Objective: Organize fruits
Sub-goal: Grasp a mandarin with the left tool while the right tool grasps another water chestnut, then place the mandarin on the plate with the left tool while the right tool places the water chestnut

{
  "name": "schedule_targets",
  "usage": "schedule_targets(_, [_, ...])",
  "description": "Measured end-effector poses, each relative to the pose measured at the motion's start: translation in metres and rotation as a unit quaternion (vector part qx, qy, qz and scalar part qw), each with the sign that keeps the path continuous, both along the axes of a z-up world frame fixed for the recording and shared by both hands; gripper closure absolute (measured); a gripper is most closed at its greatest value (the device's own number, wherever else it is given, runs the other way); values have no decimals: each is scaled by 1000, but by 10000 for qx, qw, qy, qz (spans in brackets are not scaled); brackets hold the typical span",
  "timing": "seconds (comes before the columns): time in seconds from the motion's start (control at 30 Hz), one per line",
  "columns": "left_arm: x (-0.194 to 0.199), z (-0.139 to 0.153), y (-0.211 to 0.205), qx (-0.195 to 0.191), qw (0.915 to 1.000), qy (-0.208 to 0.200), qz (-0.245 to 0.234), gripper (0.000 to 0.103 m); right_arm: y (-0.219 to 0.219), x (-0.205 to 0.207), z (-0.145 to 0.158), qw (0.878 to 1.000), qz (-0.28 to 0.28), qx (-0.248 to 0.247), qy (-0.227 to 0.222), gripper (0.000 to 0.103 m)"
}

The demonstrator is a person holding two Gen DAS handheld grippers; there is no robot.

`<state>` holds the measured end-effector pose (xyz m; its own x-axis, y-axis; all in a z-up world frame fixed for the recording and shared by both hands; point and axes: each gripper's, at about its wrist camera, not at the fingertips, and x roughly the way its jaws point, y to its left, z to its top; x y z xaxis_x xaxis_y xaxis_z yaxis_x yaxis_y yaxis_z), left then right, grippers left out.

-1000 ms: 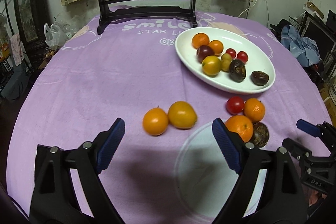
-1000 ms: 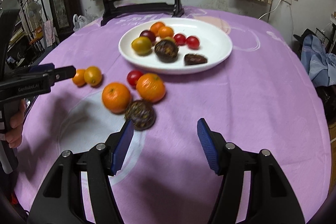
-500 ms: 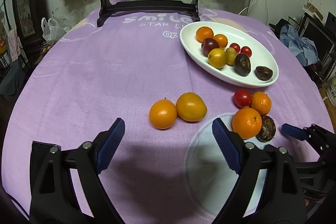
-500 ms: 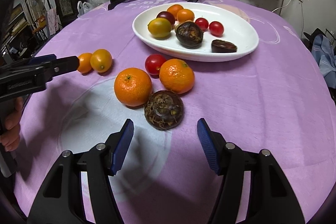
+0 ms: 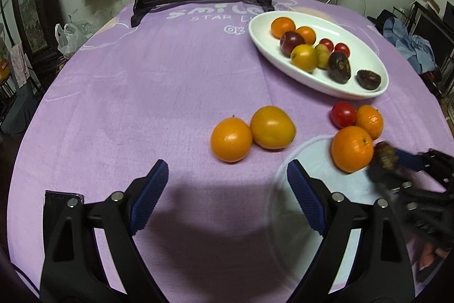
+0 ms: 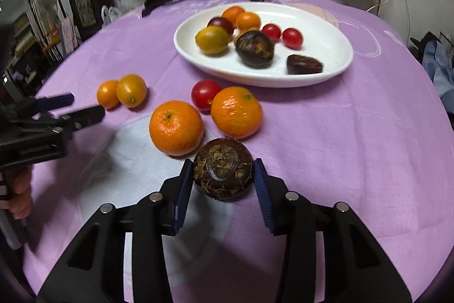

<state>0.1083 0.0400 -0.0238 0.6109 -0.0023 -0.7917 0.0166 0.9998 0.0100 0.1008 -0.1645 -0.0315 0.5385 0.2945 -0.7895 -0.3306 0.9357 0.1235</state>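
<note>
Though my right gripper has its pads either side of the brown water chestnut, I cannot tell whether they pinch it; its underside is hidden, and it sits just beside the nearer mandarin. My left gripper hangs spread wide, holding nothing, short of 2 yellow-orange fruits. The white plate has bare room on its right; purple cloth lies open to my left.
</note>
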Motion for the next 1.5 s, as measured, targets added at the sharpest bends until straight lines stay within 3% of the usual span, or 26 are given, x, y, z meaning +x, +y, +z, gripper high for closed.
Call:
schedule_targets(0.3, [16,-21,2,407,9985,277,232,17,-9,-9,10,9988,184,454,72,60])
schedule_targets(0.53, [28,-22,10,219,9979,375,478,24,-6,-11,11,9969,371,660,199,60])
schedule_targets(0.63, [33,-21,6,335,9975,368,509,25,-7,-11,11,9969,362,673,208,60])
schedule_targets(0.83, [39,-20,3,64,9986,336,412,51,-8,-11,13,9971,336,663,150,60])
schedule_targets(0.9, [40,-19,1,-14,9991,302,304,67,-9,-12,14,9972,320,662,111,60])
schedule_targets(0.93, [41,-19,-2,2,9993,294,231,68,-10,-12,15,9972,310,669,80,60])
schedule_targets(1.1, [29,-13,-4,-93,9991,377,197,68,-14,-13,18,9975,234,662,-39,60])
schedule_targets(1.5, [-11,38,-32,-160,9997,-32,-158,68,-28,-9,32,9973,-87,647,-335,60])
